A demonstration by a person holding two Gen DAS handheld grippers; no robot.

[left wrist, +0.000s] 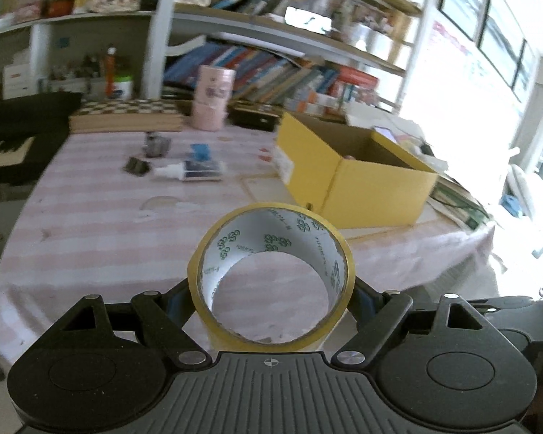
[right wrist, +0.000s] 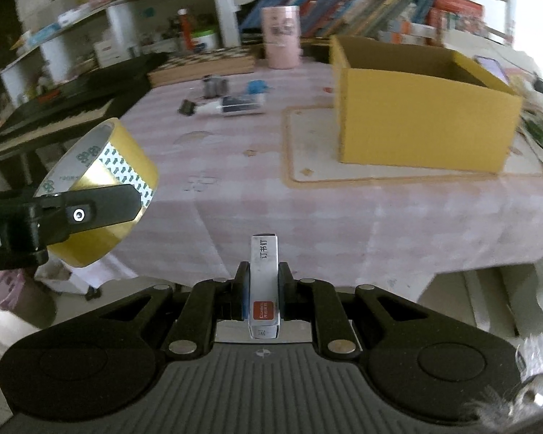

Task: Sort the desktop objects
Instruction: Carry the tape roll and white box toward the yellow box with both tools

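Observation:
My left gripper [left wrist: 271, 289] is shut on a yellow tape roll [left wrist: 271, 278], its fingers pressing the roll's two sides above the near table edge. The right wrist view shows the same tape roll [right wrist: 101, 195] at the left, with one black finger [right wrist: 105, 206] of the left gripper across it. My right gripper [right wrist: 263, 289] is shut on a small white staple box [right wrist: 263, 282] with a red label, held over the table's front edge. An open yellow cardboard box [left wrist: 351, 177] [right wrist: 423, 108] stands on the table to the right.
On the pink striped tablecloth [left wrist: 119, 238] lie a binder clip [left wrist: 135, 166], a white bottle with a dark pack [left wrist: 188, 171], a blue item [left wrist: 201, 150] and a small grey object [left wrist: 155, 144]. A pink canister [left wrist: 213, 97] and bookshelves stand behind. A dark keyboard [right wrist: 72, 105] sits at the left.

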